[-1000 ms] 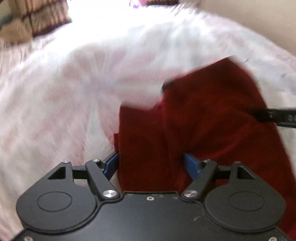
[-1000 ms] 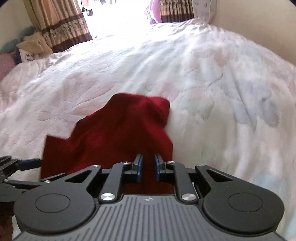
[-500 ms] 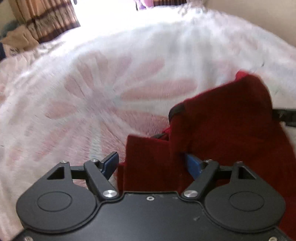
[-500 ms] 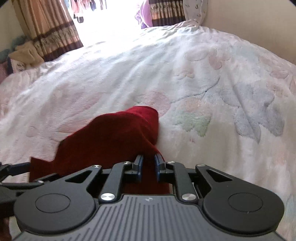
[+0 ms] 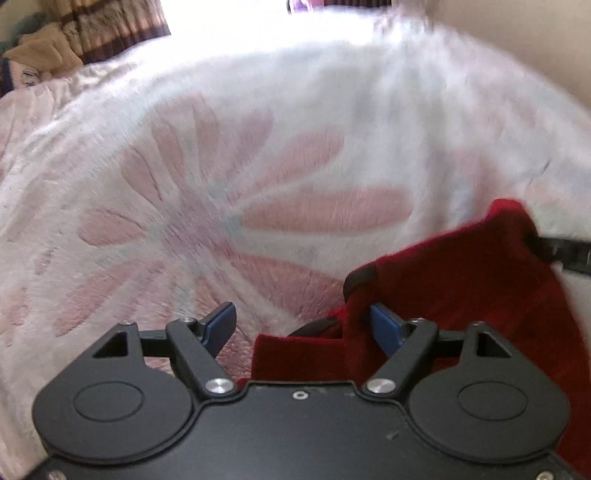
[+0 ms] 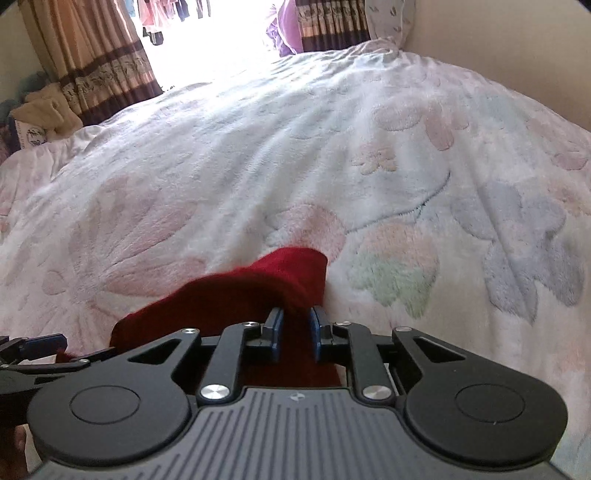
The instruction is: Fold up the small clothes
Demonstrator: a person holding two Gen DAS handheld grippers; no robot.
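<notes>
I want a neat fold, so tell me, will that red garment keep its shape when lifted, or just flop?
Probably flop: the red garment sags and bunches between the right gripper and left gripper. It looks light and thin. The fuzzy bedspread may drag on it.

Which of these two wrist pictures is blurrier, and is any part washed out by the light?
Left wrist view: motion blur smears the blanket and the red garment, and the top centre is blown white. Right wrist view: much sharper, the blanket's flower pattern crisp, but the window between the curtains is overexposed. Both bend the bed, fisheye.
</notes>
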